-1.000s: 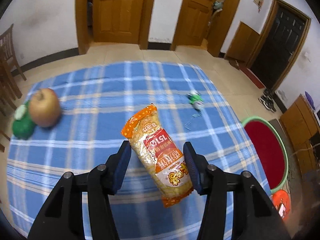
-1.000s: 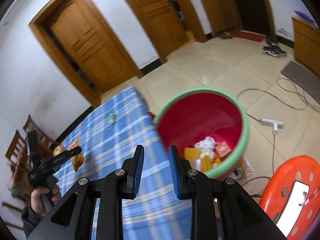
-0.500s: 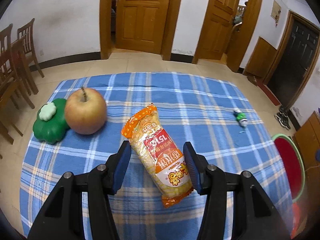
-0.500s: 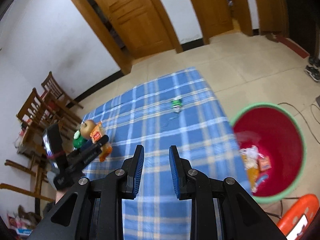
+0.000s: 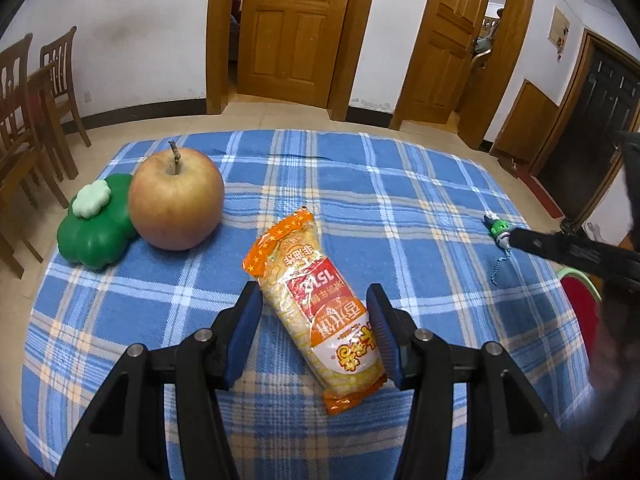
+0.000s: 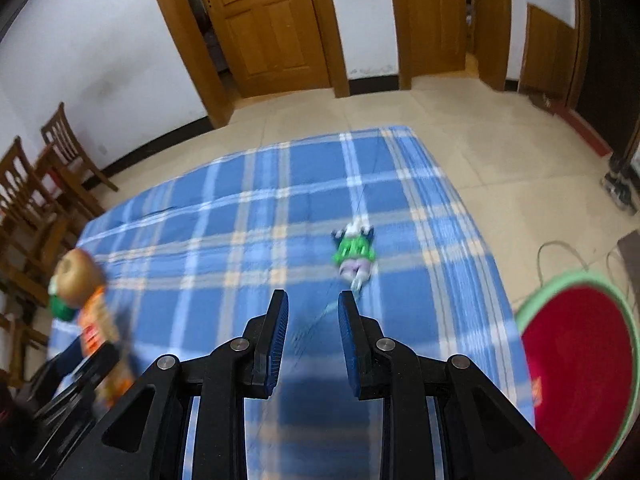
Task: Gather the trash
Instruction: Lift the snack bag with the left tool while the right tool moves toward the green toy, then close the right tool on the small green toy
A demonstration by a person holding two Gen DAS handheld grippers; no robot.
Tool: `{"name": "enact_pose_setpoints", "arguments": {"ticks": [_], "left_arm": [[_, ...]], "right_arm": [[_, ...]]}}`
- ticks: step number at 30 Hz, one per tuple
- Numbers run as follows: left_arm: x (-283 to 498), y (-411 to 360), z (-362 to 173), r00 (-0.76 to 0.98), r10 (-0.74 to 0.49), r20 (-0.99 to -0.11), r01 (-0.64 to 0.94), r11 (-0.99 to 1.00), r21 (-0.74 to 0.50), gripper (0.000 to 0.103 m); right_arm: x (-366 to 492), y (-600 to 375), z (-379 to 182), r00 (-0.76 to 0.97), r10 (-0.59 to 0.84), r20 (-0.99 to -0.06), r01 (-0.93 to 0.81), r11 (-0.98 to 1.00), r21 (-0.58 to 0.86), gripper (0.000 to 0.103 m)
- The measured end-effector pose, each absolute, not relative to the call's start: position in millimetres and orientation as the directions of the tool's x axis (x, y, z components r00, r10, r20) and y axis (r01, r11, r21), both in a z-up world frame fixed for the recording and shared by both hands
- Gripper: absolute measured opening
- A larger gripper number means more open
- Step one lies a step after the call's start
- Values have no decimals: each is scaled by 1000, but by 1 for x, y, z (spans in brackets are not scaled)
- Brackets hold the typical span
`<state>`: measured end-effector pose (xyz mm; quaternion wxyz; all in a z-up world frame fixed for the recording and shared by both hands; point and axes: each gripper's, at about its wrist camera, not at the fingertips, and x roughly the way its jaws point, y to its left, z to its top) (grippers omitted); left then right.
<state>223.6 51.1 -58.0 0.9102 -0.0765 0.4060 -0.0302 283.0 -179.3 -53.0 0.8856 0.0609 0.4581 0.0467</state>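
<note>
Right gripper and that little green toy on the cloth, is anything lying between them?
In the right wrist view, only bare blue plaid tablecloth and the toy's thin bead chain lie between the right gripper and the green toy.

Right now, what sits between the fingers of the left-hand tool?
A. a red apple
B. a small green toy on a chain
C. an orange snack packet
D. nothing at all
C: in the left wrist view the orange snack packet sits between the left gripper's blue fingers, above the blue checked cloth, while the apple stands apart beside a green clover-shaped object.
</note>
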Motion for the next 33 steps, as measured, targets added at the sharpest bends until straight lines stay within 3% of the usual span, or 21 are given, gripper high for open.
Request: {"name": "enact_pose_setpoints", "arguments": {"ticks": [9, 11, 14, 33], "left_arm": [[224, 48, -63, 655, -134, -744, 1, 984, -176, 54], [224, 46, -64, 655, -135, -744, 5, 985, -175, 54], [224, 44, -65, 652, -143, -744, 12, 984, -178, 54], [219, 41, -60, 661, -155, -734, 21, 982, -188, 54]], "right_arm": [[301, -175, -65, 603, 111, -790, -45, 993, 105, 23], [299, -171, -68, 601, 117, -790, -63, 993, 98, 11], [297, -167, -77, 570, 145, -809, -80, 989, 121, 3], [251, -196, -47, 639, 242, -730, -120, 969, 216, 0]]}}
